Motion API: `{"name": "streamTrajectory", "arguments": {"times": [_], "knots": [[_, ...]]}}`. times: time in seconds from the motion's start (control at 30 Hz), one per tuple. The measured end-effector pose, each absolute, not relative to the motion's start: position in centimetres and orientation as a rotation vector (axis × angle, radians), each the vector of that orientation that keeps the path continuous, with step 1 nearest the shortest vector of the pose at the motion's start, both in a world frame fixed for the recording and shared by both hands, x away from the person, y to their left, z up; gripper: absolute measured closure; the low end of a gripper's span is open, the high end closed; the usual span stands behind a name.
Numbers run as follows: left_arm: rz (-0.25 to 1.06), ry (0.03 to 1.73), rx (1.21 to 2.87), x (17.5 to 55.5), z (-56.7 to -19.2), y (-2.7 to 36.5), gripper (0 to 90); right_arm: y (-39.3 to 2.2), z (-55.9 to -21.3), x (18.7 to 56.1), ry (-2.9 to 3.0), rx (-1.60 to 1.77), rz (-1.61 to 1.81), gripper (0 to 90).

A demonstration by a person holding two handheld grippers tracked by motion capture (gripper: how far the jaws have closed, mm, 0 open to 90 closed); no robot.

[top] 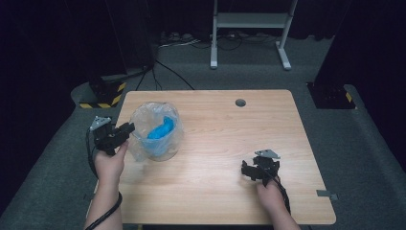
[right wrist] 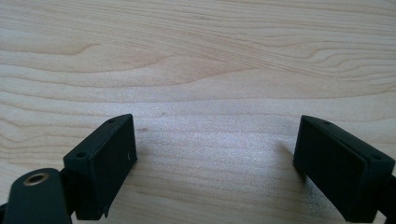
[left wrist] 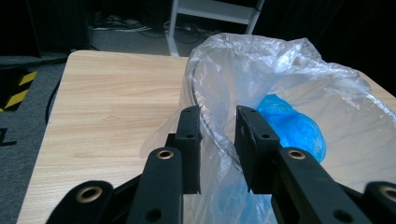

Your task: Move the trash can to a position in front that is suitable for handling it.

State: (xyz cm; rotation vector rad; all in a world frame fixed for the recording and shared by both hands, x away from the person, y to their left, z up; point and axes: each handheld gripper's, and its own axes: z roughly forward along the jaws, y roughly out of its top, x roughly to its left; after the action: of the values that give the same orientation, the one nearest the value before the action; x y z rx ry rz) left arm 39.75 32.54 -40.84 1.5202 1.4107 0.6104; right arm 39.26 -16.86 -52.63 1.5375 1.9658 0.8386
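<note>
A clear plastic bag [top: 143, 117] lines a round see-through container at the table's left, and a crumpled blue thing [top: 162, 128] lies inside it. My left gripper [top: 128, 128] is at the bag's left rim. In the left gripper view its jaws [left wrist: 218, 114] stand close together astride the rim, with the bag's film [left wrist: 261, 65] pinched between them and the blue thing [left wrist: 292, 126] just beyond. My right gripper [top: 249, 168] rests low over the table's front right, open. Its fingers [right wrist: 105, 158] are wide apart above bare wood, with nothing between them [right wrist: 217, 135].
The wooden table [top: 230, 134] has a round cable hole [top: 240, 102] near its far edge. A white frame [top: 249, 28] stands on the grey floor beyond, with cables beside it. Yellow-black striped bases [top: 103, 98] flank the table's far left corner.
</note>
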Motion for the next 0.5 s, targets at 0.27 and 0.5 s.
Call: {"name": "streamTrajectory", "arguments": {"times": [0.27, 0.5], "knots": [[0.609, 1.367, 1.578, 39.6, -40.6, 31.0, 73.1, -16.8, -52.6, 39.2, 1.969, 1.54, 0.842, 12.9], [0.593, 1.317, 1.652, 39.1, -40.3, 29.0, 73.6, -16.8, -52.6, 39.3, 1.97, 1.539, 0.843, 12.8]]}}
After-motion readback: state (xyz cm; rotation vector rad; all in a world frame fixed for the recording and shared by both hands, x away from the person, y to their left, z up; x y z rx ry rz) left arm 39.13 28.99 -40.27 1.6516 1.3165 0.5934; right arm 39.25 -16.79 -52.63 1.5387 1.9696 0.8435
